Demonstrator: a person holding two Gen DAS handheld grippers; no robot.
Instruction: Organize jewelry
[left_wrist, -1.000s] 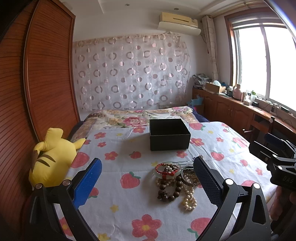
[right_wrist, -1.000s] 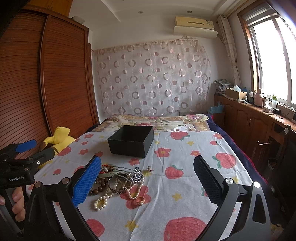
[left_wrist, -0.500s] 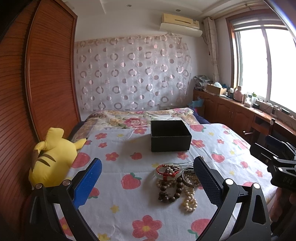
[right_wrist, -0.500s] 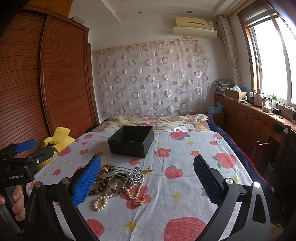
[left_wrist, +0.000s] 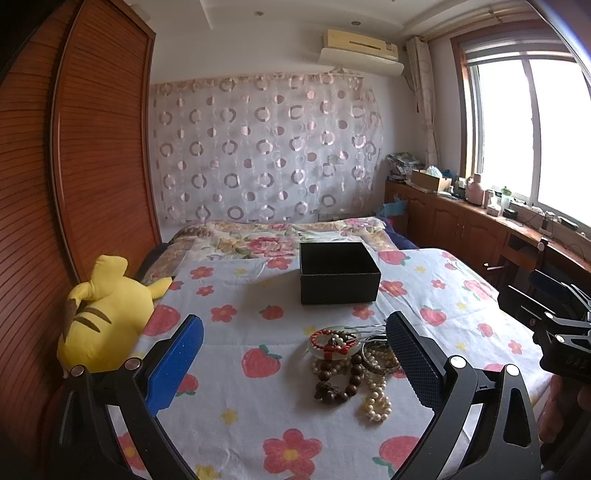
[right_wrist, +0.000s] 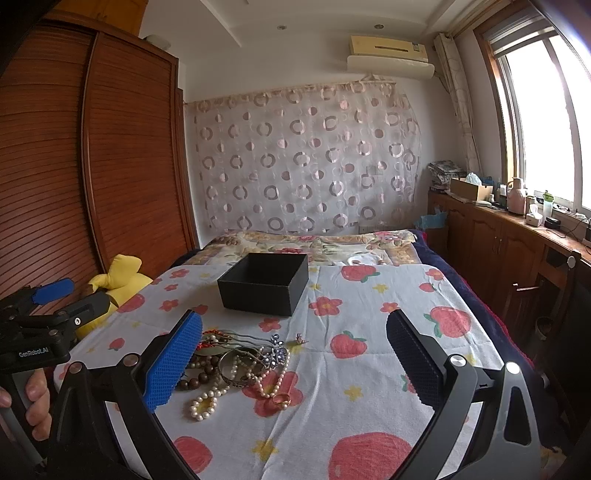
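**Two open grippers, jewelry not yet touched**

Both grippers hovered over the bed with jaws spread wide and nothing between them. We judged this as the start of the first pick: all pieces lay loose on the sheet and the black box (left_wrist: 339, 272) looked empty from what we could see.

Seen from the left gripper (left_wrist: 293, 349), the jewelry pile (left_wrist: 352, 363) sat between the jaws, crowded toward the right jaw and slightly ahead of the tips. Seen from the right gripper (right_wrist: 294, 345), the same pile (right_wrist: 240, 363) lay against the inner side of the left jaw, partly hidden behind its blue pad. The box stood well beyond the pile, ahead of both jaw pairs.

The pile's long axis ran roughly along our forward view, from the red bracelet (left_wrist: 330, 340) at the far end to the pearl strand (left_wrist: 376, 400) at the near end. Hairpin prongs (left_wrist: 364, 328) pointed sideways toward the right jaw.

Next move, we judged: pick one piece, probably an outer one, lower a gripper, close on it alone. Strands overlapped, so dragging neighbours was a risk. A small ring (right_wrist: 282, 398) lay apart at the near edge.
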